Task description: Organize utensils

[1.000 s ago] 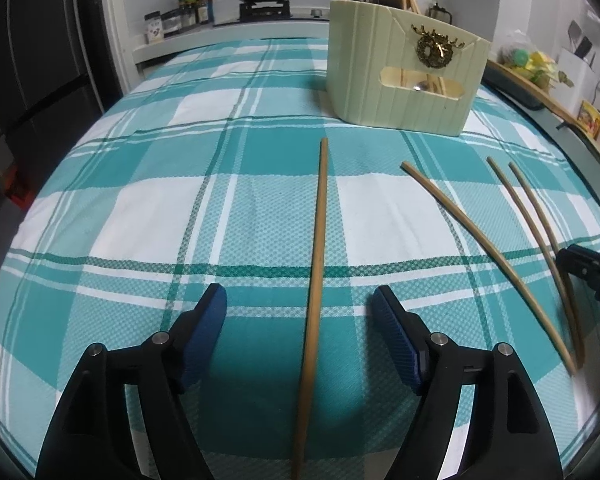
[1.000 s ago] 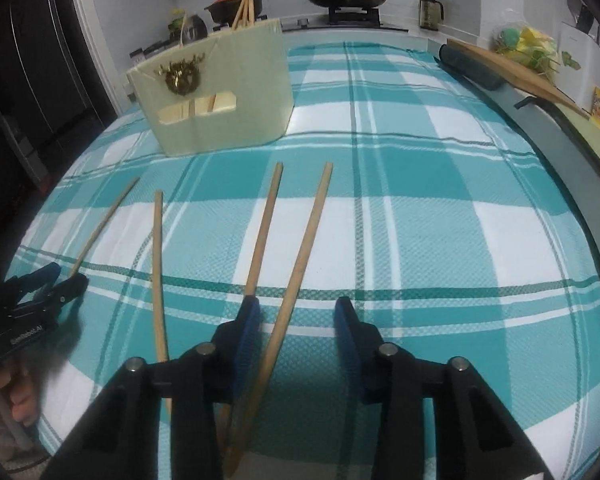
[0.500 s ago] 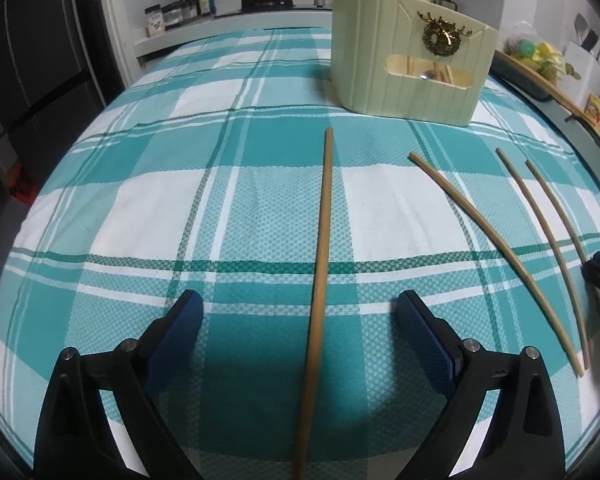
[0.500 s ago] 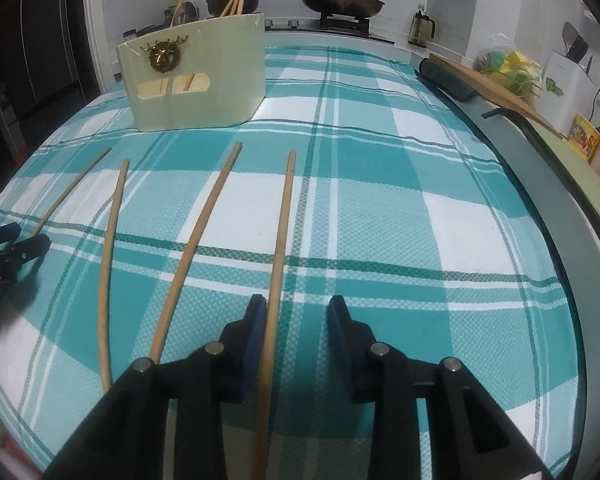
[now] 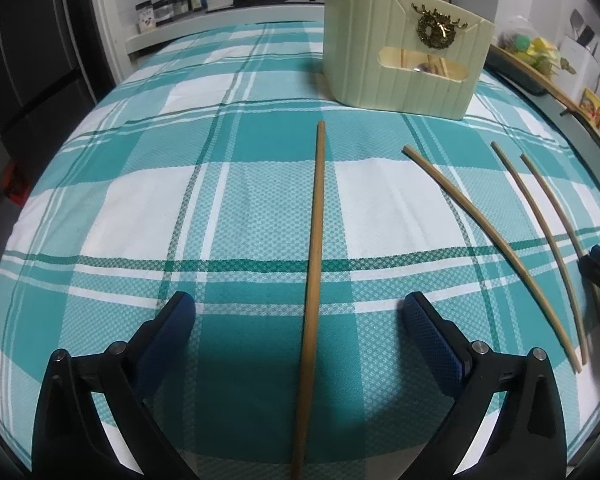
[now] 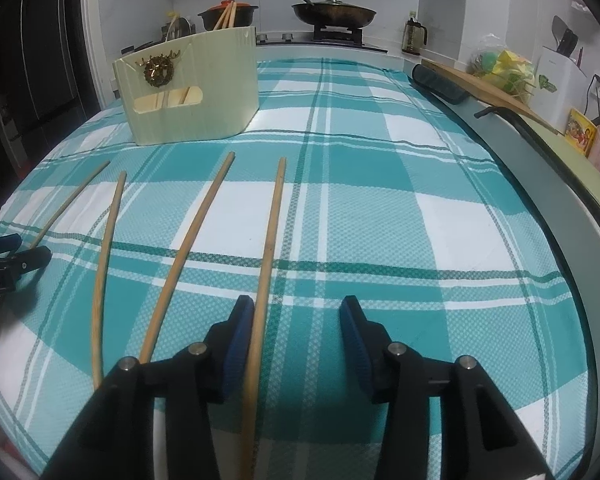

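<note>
Four chopsticks (image 6: pixel 196 232) lying on one plaid cloth (image 6: pixel 380 220); one cream holder (image 6: pixel 188 92) standing behind. Left gripper (image 5: pixel 300 312) opening wide, right gripper (image 6: pixel 298 312) opening, each straddling one chopstick, unpinched.

Chopstick (image 5: pixel 312 280) — near end cut off

Surface under me: table covered by a teal-and-white plaid cloth (image 5: pixel 140 208). Directly on the cloth lie four wooden chopsticks, apart from one another: one (image 5: pixel 315 248) running away between my left fingers, three more (image 5: pixel 476 232) to its right. Beyond their far tips the cream utensil holder (image 5: pixel 400 68) stands upright on the cloth.
</note>
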